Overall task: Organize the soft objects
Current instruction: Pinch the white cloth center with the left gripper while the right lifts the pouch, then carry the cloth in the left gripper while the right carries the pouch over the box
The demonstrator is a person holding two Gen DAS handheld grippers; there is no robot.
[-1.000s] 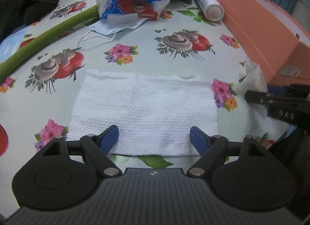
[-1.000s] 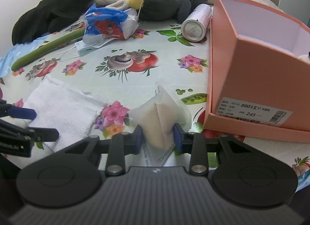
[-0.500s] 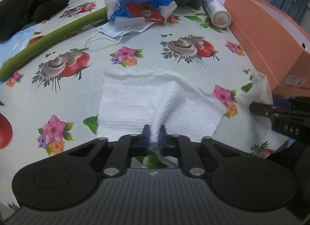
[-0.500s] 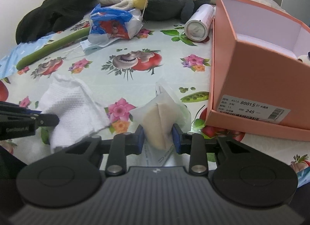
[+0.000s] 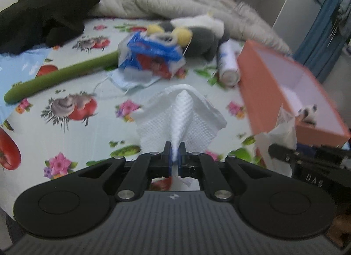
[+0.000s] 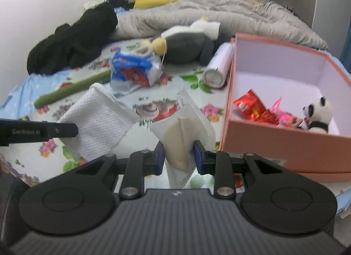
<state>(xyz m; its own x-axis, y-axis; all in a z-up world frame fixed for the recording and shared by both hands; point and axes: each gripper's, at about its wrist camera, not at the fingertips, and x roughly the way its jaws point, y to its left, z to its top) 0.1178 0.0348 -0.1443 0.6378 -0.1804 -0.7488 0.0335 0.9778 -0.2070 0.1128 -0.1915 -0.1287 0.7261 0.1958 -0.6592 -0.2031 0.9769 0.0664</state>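
Two hand-held grippers, one soft item clamped in each, both lifted off the bed.
Left hand-held gripper (image 5: 174, 153) pinches one white cloth (image 5: 182, 112); a second ago it was wide open, cloth flat. Right hand-held gripper (image 6: 178, 154) grips one beige pouch (image 6: 182, 132), as before, beside one orange box (image 6: 258, 145) containing one panda toy (image 6: 318, 114).

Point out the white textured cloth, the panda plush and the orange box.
white textured cloth (image 5: 175, 112): left wrist view, its raised middle fold.
panda plush (image 6: 318, 112): right wrist view, its white body.
orange box (image 6: 274, 145): right wrist view, its near outer wall.
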